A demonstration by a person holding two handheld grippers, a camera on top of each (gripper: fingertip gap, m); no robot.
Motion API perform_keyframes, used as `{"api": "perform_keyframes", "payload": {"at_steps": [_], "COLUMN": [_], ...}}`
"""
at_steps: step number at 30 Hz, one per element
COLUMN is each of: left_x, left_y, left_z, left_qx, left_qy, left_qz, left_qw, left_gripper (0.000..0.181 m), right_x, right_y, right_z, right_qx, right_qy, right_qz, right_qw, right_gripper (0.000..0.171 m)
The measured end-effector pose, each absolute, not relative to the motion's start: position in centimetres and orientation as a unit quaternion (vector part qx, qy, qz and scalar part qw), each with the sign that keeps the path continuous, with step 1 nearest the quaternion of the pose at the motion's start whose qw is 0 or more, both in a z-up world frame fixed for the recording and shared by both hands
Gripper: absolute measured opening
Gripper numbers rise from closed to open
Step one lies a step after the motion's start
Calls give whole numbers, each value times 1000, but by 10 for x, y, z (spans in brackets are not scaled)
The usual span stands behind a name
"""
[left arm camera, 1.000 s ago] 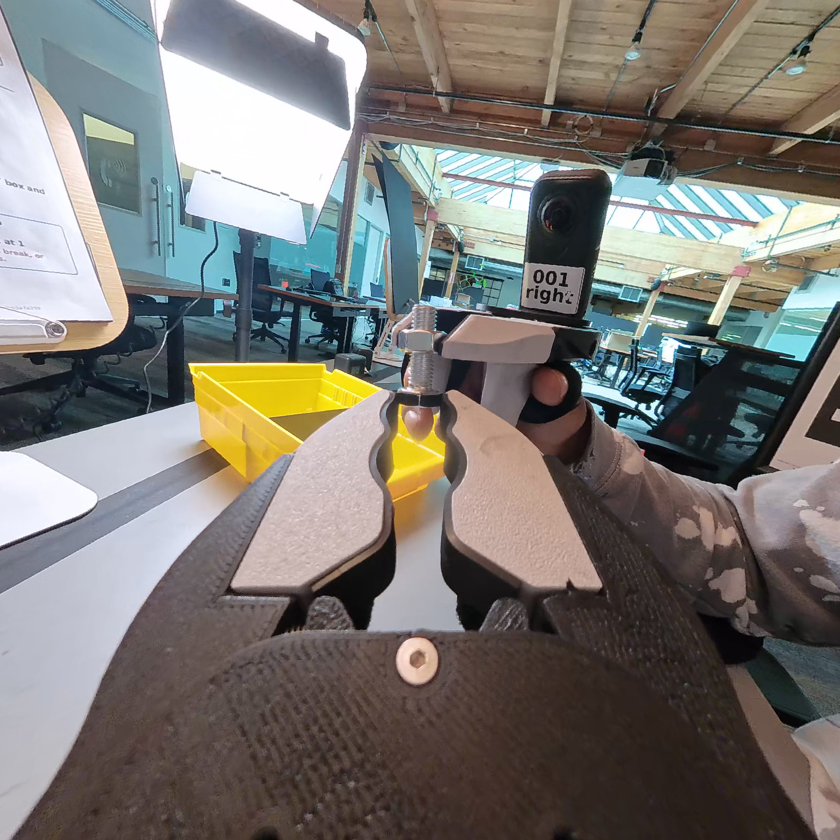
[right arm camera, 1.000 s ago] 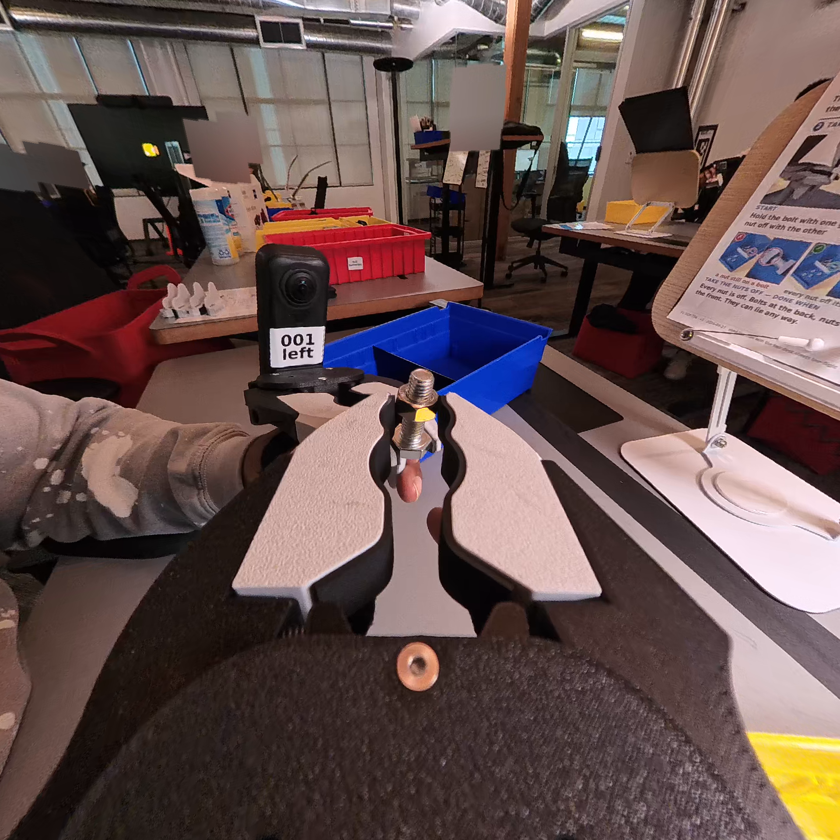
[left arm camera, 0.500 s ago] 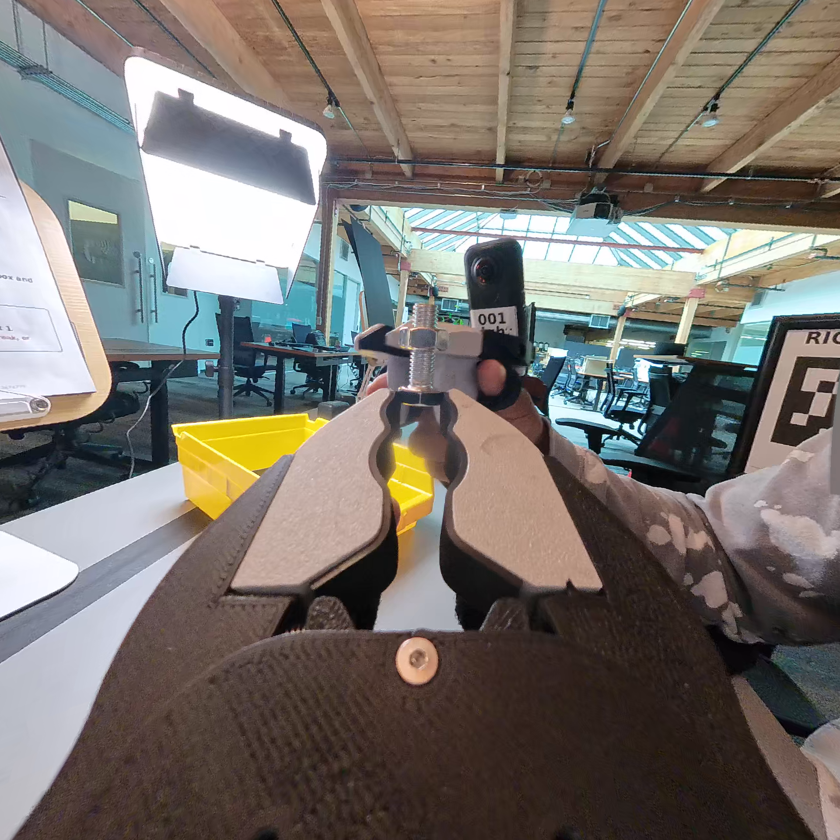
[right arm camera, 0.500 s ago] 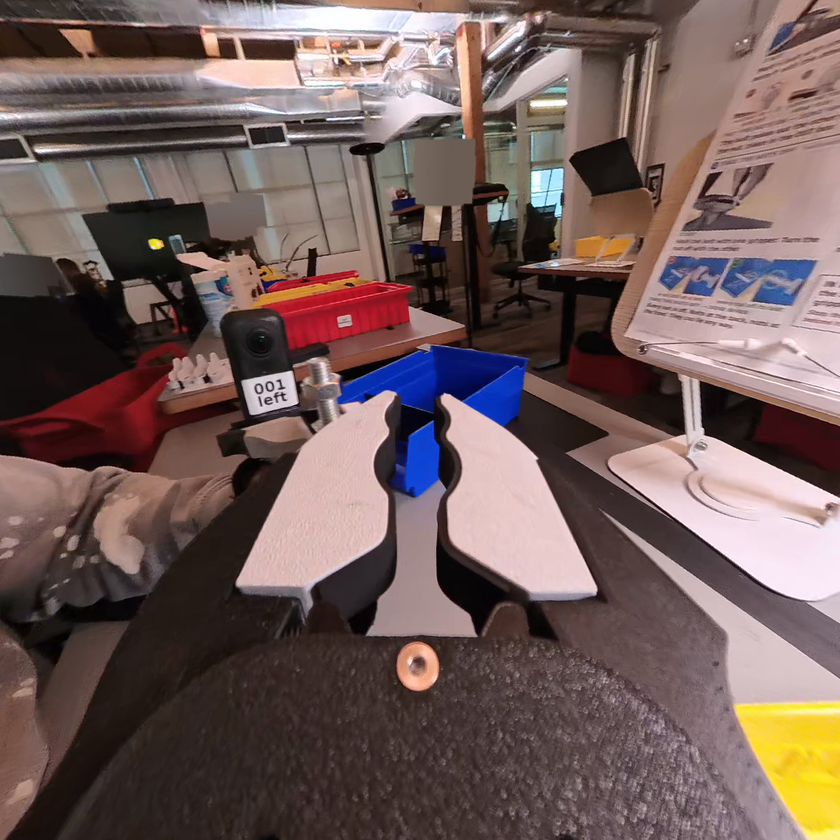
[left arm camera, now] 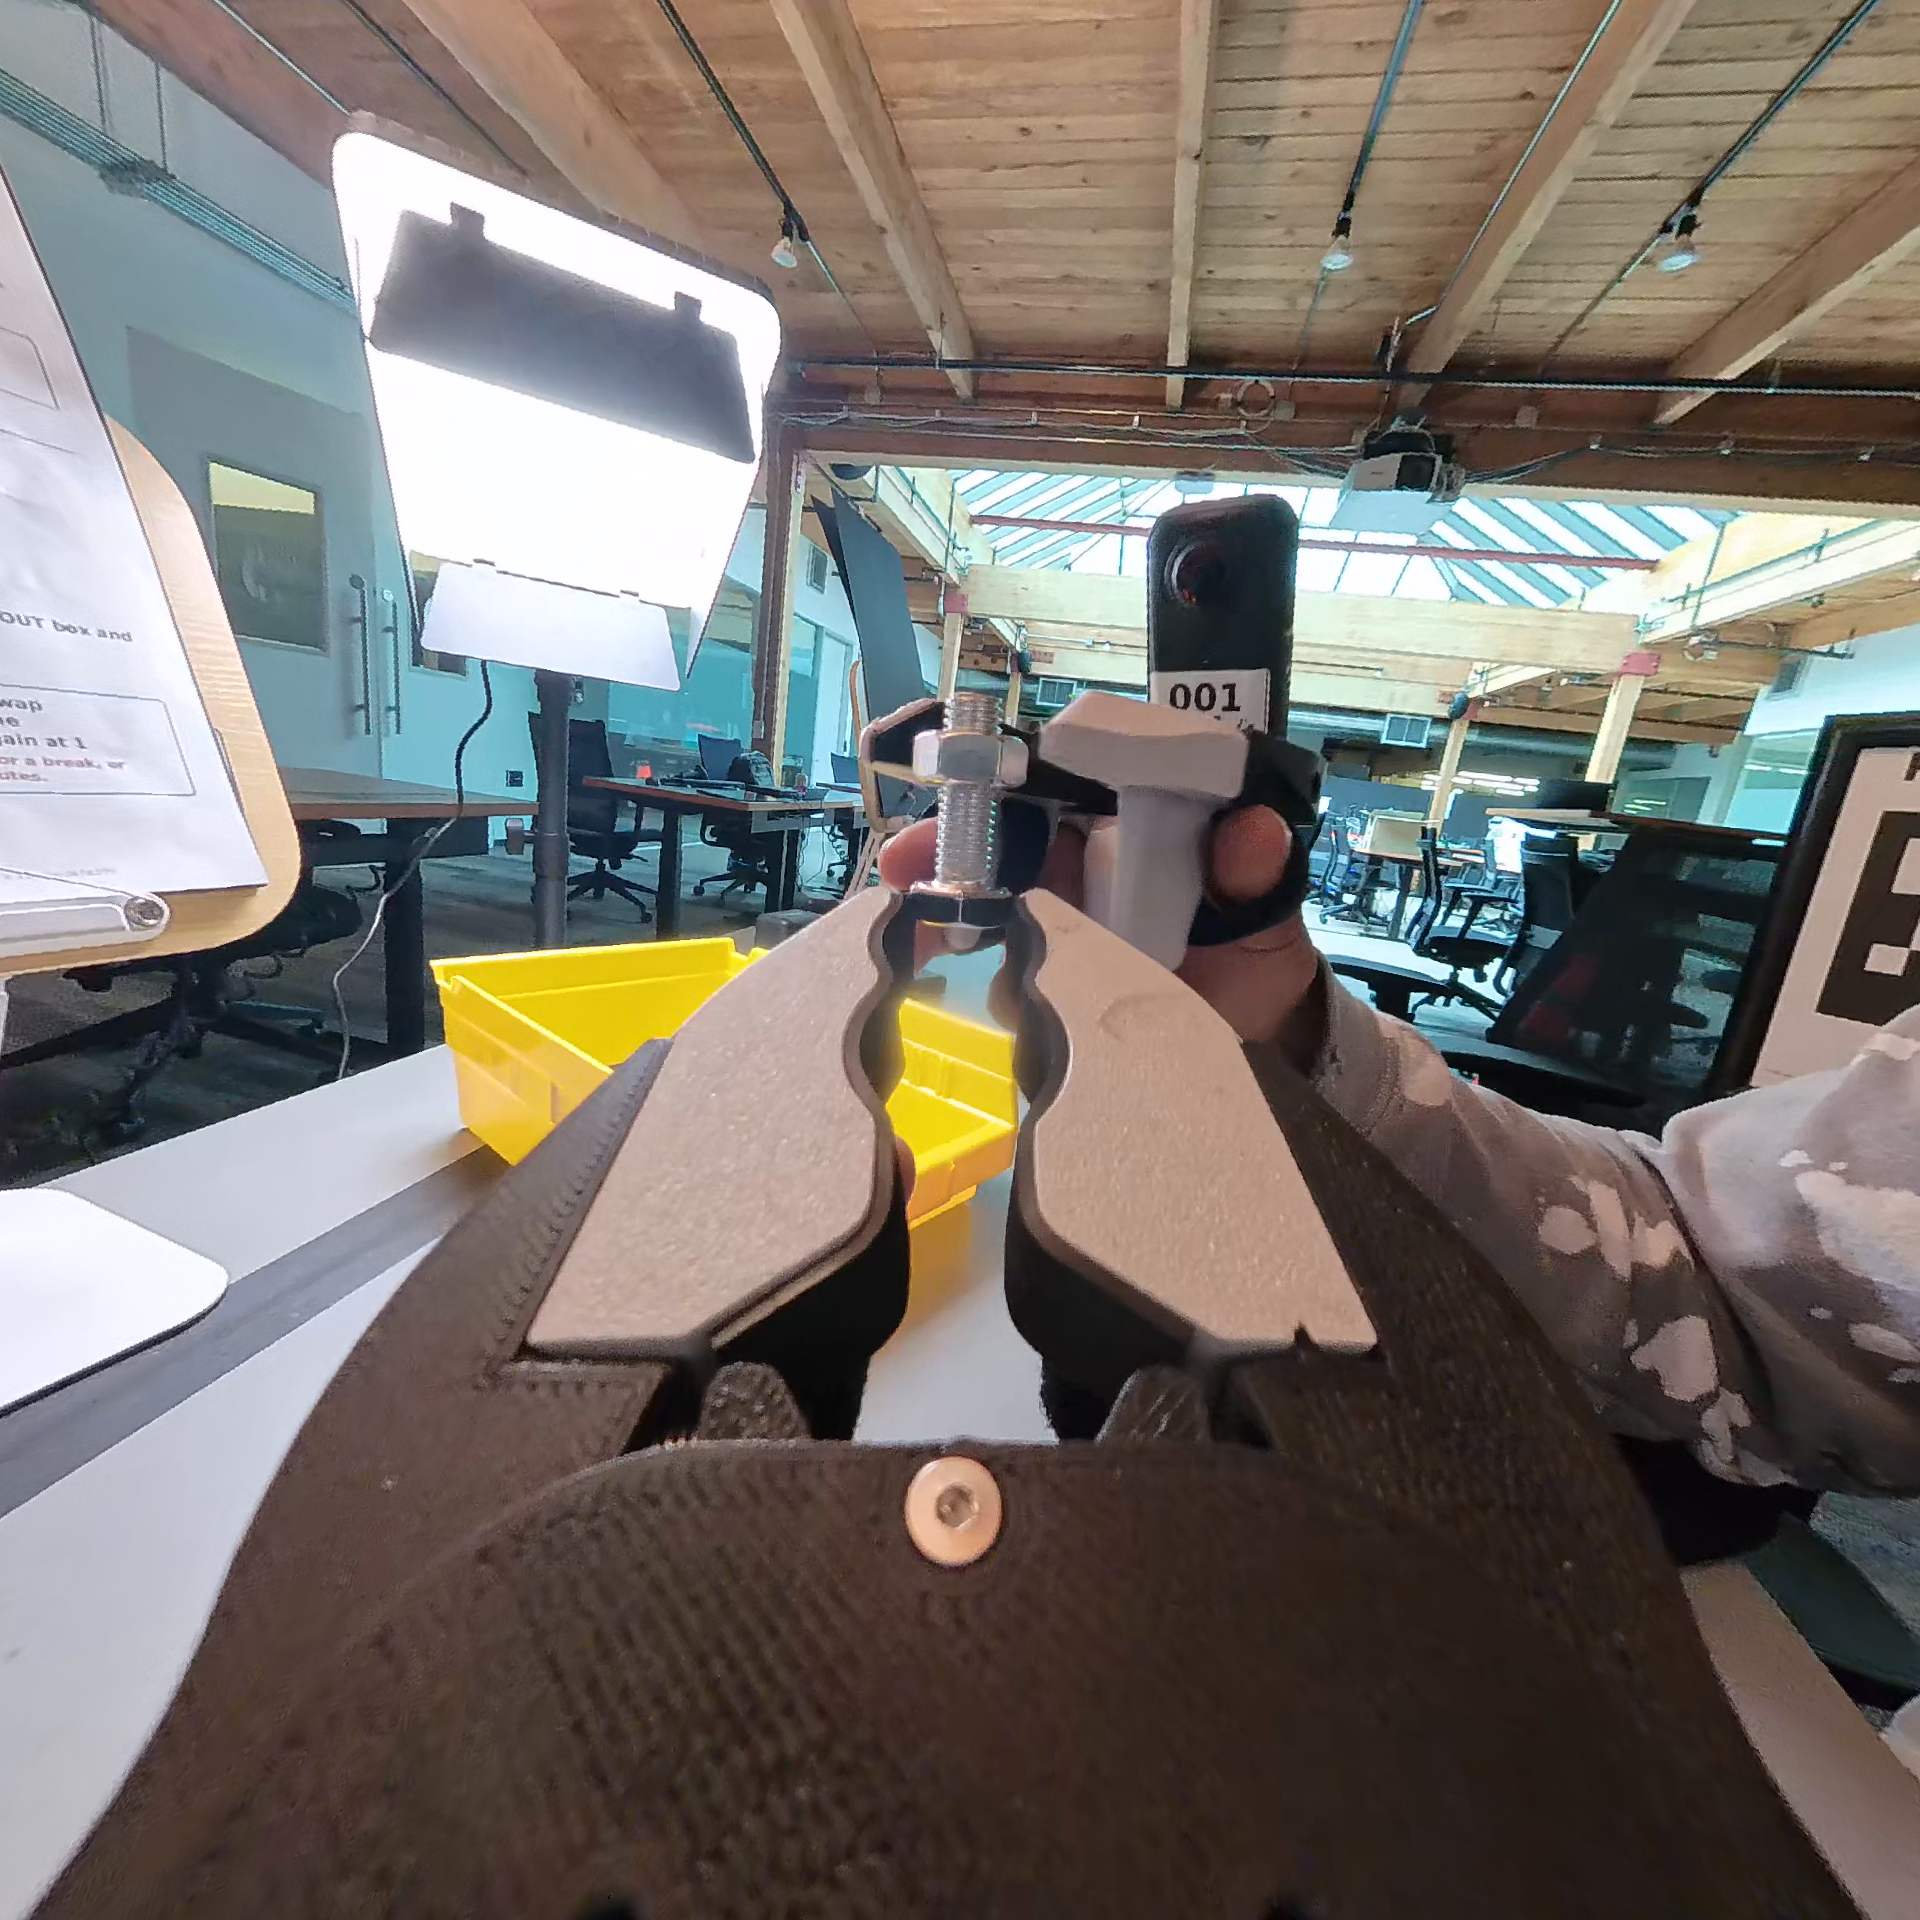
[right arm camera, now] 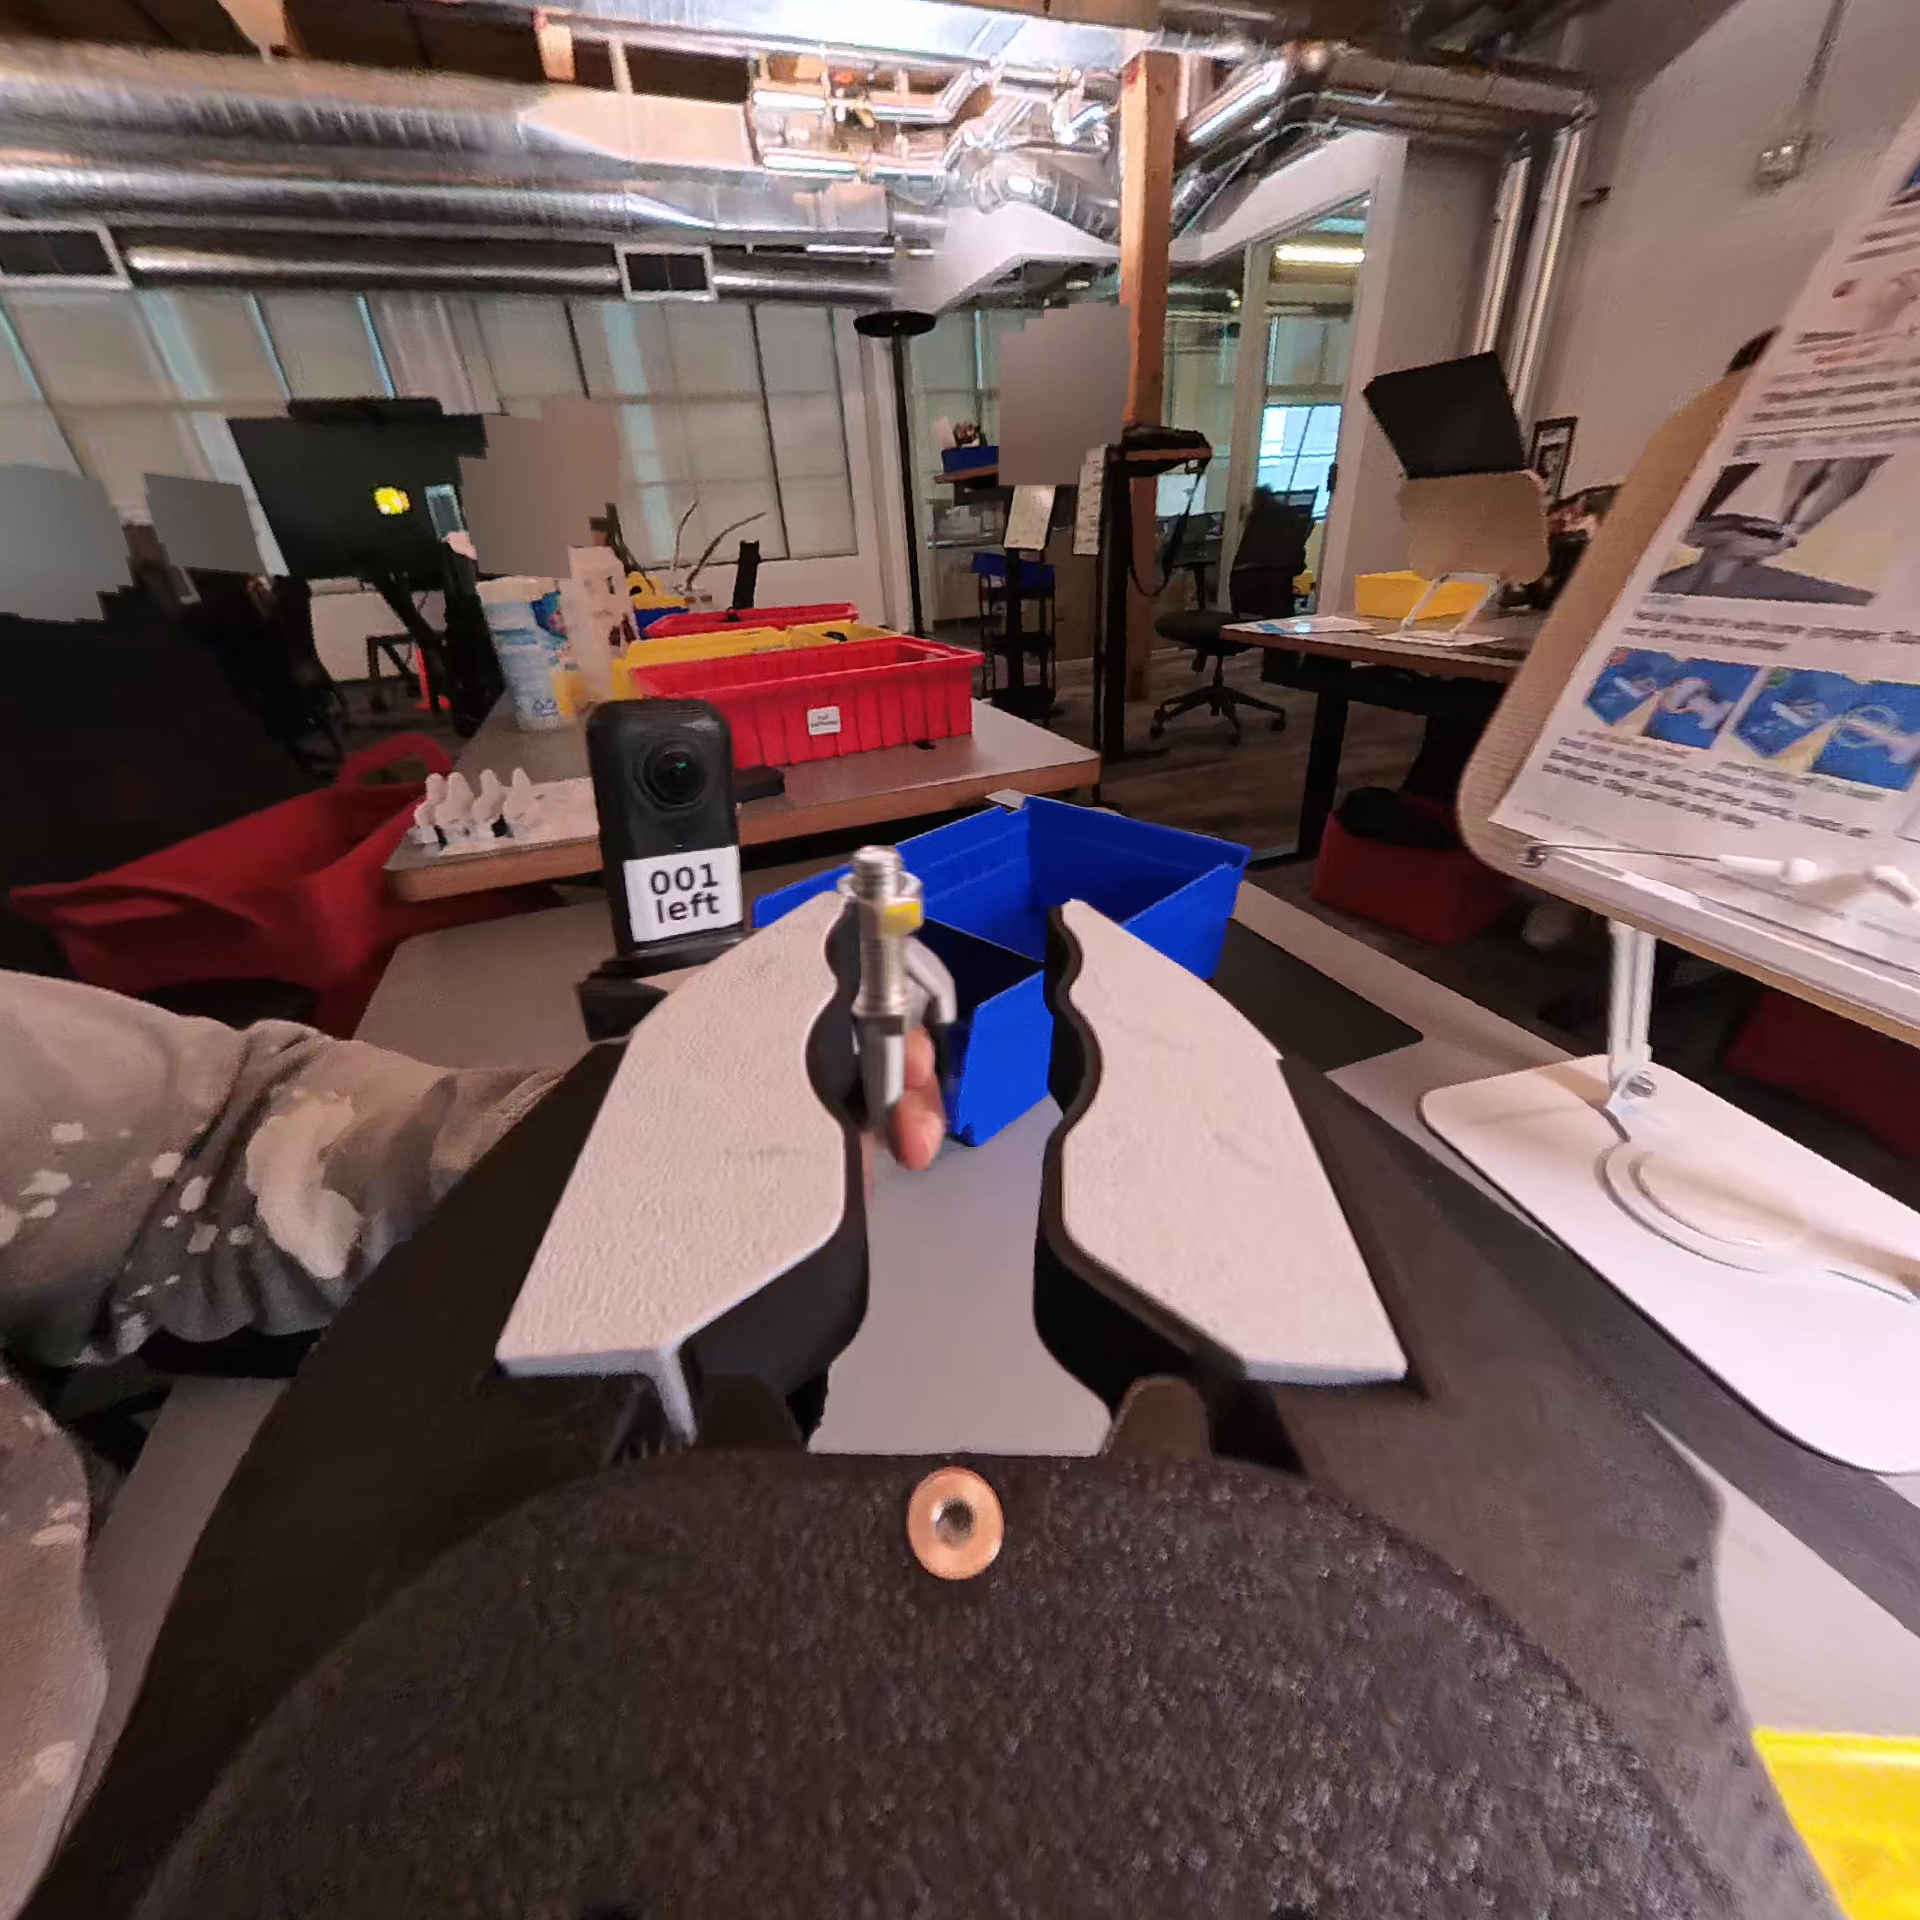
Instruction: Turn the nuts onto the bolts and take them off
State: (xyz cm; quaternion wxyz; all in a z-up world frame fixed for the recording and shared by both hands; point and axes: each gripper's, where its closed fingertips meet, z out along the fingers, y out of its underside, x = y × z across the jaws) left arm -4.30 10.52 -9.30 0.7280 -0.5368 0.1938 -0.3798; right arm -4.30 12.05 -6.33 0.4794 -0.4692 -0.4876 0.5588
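Bolt (left arm camera: 964,831) upright, head pinched in your left gripper (left arm camera: 951,920).
Nut (left arm camera: 966,758) near its top, between your right gripper's (right arm camera: 951,925) parted jaws, untouched.

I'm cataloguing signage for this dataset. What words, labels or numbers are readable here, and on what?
I won't copy writing; these bear it:
White sticker on a black camera, left wrist view: legible.
Matching camera label, right wrist view: legible.
Clipboard sheet: partly legible.
Illustrated instruction sheet: blurred.
Black-and-white marker sign: cut off.
Tag on the red bin: too small.
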Motion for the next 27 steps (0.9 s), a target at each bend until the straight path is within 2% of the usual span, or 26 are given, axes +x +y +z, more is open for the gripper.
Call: {"api": "perform_keyframes", "payload": {"at_steps": [3, 5, 12, 15, 17, 23, 27], "left_x": [-41, -42, -43, -41, -43, -42, -41], "left_y": [104, 101, 106, 104, 102, 105, 104], "left_z": [-92, -89, -93, -92, -89, -92, -91], "left_qx": [-536, -530, -539, -539, -533, -540, -539], "left_qy": [194, 196, 191, 193, 194, 193, 195], "left_qz": [-380, -387, -379, -380, -389, -380, -380], "left_qw": [728, 729, 727, 727, 726, 726, 726], "left_gripper": [17, 17, 18, 18, 17, 18, 17], "right_x": [-48, -41, -46, -49, -43, -44, -47], "right_y": [116, 138, 116, 116, 138, 119, 116], "right_z": [-67, -66, -64, -67, -68, -62, -64], "right_qx": [-469, -496, -467, -471, -505, -468, -469], "right_qy": [-494, -458, -489, -484, -449, -475, -478], "right_qz": [557, 548, 561, 568, 559, 569, 569], "right_qw": [475, 493, 478, 471, 482, 481, 477], "right_gripper": [37, 15, 37, 40, 17, 34, 36]}}
